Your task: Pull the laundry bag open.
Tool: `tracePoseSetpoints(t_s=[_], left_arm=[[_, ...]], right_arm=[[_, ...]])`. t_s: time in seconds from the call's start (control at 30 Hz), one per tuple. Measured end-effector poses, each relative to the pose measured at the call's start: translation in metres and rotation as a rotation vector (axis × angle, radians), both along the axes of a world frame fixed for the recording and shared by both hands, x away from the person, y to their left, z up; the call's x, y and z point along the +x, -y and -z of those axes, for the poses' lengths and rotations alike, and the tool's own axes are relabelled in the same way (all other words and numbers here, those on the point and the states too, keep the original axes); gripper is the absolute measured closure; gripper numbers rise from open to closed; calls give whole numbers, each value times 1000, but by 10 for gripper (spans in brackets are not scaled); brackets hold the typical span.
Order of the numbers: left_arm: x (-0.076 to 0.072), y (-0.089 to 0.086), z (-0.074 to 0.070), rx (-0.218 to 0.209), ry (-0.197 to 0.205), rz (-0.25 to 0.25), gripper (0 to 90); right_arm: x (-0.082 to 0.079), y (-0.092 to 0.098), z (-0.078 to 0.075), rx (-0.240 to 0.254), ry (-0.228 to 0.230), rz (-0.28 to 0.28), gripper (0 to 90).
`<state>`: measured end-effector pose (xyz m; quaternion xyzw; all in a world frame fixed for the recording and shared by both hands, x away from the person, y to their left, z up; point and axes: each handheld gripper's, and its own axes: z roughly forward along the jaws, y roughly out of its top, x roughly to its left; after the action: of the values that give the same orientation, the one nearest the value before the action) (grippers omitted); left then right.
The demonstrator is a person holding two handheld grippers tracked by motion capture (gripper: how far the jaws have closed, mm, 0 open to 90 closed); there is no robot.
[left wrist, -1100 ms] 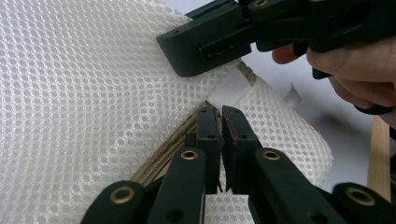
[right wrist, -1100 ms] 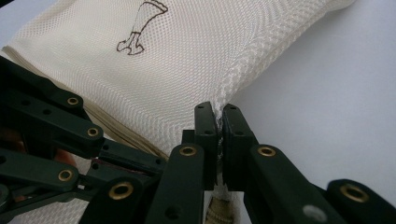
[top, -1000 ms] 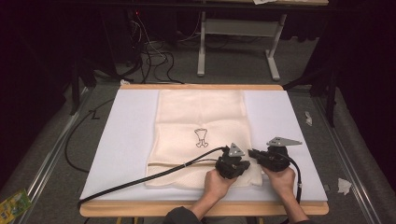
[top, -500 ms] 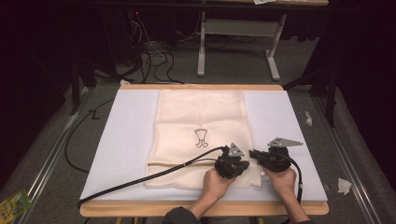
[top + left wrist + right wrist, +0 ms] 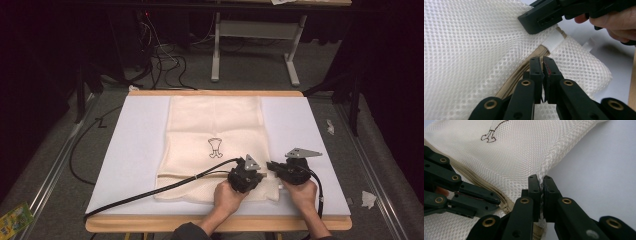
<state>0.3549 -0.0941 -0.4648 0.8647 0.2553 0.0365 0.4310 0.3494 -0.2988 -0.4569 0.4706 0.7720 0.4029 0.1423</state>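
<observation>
Your left gripper [image 5: 541,62] has its 2 black jaws pressed together on the tan zipper line [image 5: 524,72] of the cream-white mesh laundry bag [image 5: 471,50], apparently pinching the pull or the tape there; the pull itself is hidden between the jaws. Your right gripper [image 5: 539,185] is also closed, clamped on the bag's side edge beside the zipper's end, and it reaches in at the top of the left gripper view just above a white fabric tab [image 5: 552,41].

In the high view the 2 grippers [image 5: 244,176] [image 5: 292,170] sit close together at the near right corner of the bag [image 5: 215,125], which lies flat along the middle of the white board [image 5: 135,150] on the wooden table [image 5: 200,223]. The small black printed figure [image 5: 215,147] is just beyond them, and the left gripper's cable [image 5: 150,192] trails off to the near left.

This looks like the start of working the zipper: 1 gripper anchors the corner while the other holds the slider end. Your next move calls for keeping the right clamp steady and drawing the left along the zipper line, low and straight, so the mesh does not bunch

Against the picture from 1 second ago, bag and hands lie almost unchanged
</observation>
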Motion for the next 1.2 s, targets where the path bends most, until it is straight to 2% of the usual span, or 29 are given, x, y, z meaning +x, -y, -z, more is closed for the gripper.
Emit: tracePoseSetpoints(t_s=[0.07,0.27,0.47,1.2], left_arm=[[1,-2,-1,-18,-14,-3,867],[3,-6,0,-21,-23,-8,868],[1,-11,-3,4,6,-10,868],[1,-29,-7,-22,0,-31,867]], right_arm=[[0,0,0,6,4,0,878],[0,1,-1,-4,1,-2,877],[1,1,1,-1,-3,2,877],[1,-1,1,-12,5,5,877]])
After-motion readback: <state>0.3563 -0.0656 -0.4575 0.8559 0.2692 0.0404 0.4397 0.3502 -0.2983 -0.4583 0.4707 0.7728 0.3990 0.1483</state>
